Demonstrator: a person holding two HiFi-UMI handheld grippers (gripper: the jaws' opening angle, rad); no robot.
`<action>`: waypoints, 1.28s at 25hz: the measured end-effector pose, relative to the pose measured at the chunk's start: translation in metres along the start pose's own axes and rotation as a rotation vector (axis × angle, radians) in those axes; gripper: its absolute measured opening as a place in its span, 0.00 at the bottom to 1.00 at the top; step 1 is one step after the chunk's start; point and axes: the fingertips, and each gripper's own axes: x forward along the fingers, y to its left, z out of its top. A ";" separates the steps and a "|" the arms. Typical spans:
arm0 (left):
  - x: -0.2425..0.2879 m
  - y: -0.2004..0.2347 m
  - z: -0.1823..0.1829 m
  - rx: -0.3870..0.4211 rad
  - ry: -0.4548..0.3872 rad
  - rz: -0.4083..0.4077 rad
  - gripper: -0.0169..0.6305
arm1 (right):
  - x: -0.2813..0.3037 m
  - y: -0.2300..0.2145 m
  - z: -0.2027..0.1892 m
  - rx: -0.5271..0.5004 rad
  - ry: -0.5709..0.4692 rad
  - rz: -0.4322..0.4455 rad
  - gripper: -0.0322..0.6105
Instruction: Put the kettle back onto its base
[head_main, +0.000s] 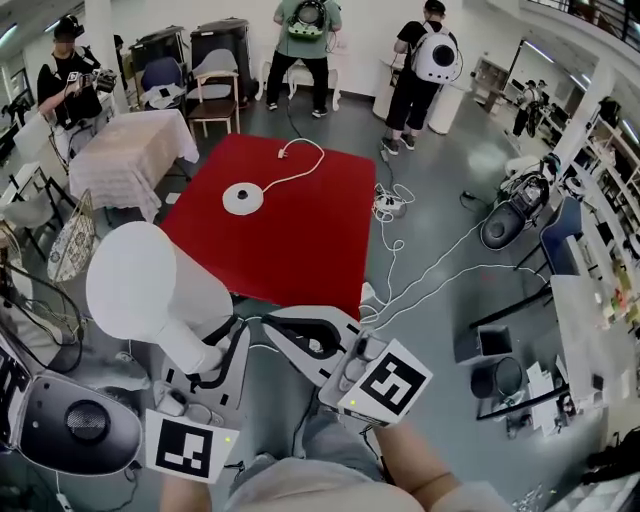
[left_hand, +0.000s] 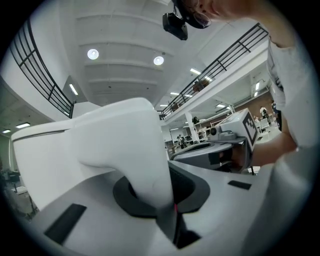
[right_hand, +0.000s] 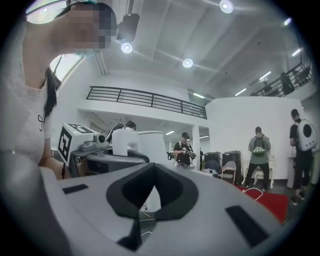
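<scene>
A white kettle (head_main: 150, 280) hangs in the air at the lower left of the head view, short of the red table (head_main: 300, 250). My left gripper (head_main: 207, 352) is shut on its handle (head_main: 185, 345). In the left gripper view the handle (left_hand: 145, 165) fills the space between the jaws and the kettle body (left_hand: 60, 155) rises behind. The round white base (head_main: 242, 198) lies on the red table with its cord (head_main: 300, 165) trailing back. My right gripper (head_main: 305, 338) floats beside the kettle, shut and empty; its own view shows the jaws (right_hand: 150, 197) closed on nothing.
A lace-covered table (head_main: 125, 155) stands left of the red one, chairs (head_main: 215, 95) behind it. Three people stand at the back (head_main: 305, 40), (head_main: 425, 60), (head_main: 70, 80). Cables (head_main: 420, 270) and a power strip (head_main: 388, 208) lie on the floor to the right. A round device (head_main: 80, 425) sits lower left.
</scene>
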 end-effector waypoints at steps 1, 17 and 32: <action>0.008 -0.002 0.001 -0.003 0.003 0.010 0.09 | -0.003 -0.009 0.000 0.001 0.000 0.009 0.06; 0.105 -0.024 0.013 -0.042 0.018 0.146 0.09 | -0.045 -0.102 -0.009 0.036 -0.009 0.142 0.06; 0.139 0.002 0.010 -0.013 0.005 0.090 0.09 | -0.031 -0.131 -0.008 0.020 -0.007 0.074 0.06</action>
